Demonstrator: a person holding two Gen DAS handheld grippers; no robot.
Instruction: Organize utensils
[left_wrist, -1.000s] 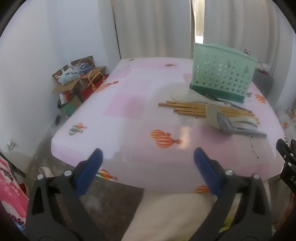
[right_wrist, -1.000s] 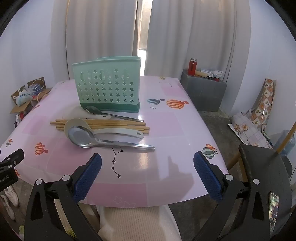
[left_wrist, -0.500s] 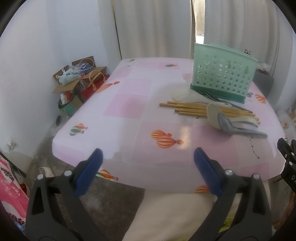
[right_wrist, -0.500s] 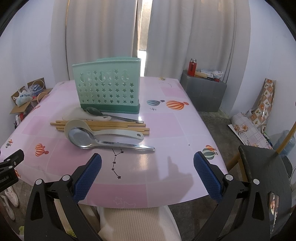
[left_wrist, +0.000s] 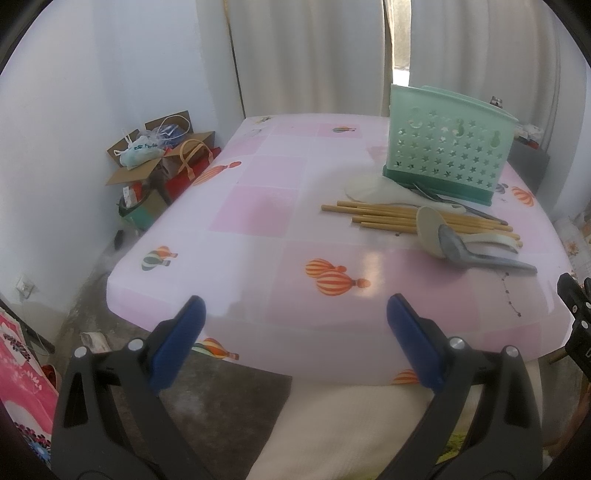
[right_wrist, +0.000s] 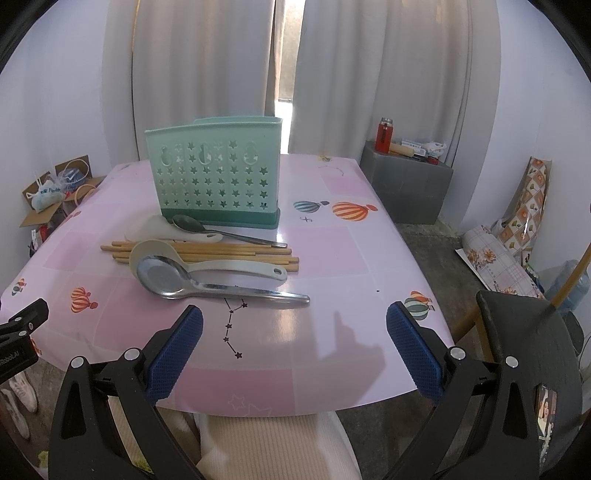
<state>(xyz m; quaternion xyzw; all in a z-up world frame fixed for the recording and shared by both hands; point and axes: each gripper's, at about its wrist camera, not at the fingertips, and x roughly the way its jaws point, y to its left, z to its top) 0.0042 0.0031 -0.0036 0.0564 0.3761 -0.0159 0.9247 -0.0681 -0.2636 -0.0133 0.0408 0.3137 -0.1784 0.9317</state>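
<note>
At 12 o'clock from my right gripper (right_wrist: 294, 343), the utensil pile sat mid-table (right_wrist: 369, 258): steel ladle (right_wrist: 177, 278) nearest, white ladle (right_wrist: 184, 260) touching it just behind, chopsticks (right_wrist: 199, 251) under both, small steel spoon (right_wrist: 207, 229) at the back, against the foot of the green holder (right_wrist: 216, 177). Every long axis ran 9-to-3 across my fingers, bowls at 9, handles at 3. Steel ladle's handle end pointed roughly 1 o'clock of the right gripper.

From my left gripper (left_wrist: 295, 343) the same pile (left_wrist: 436, 229) sat out at 1 to 2 o'clock, well apart. I judged the right side nearer, so it gets first pick; wrist needs no big roll to pinch across a handle.

Both grippers were spread wide, holding nothing, hovering off the near table edge.

Versus 1 s back: scene crept only slightly in both views, no utensil shifted, spread unchanged.
</note>
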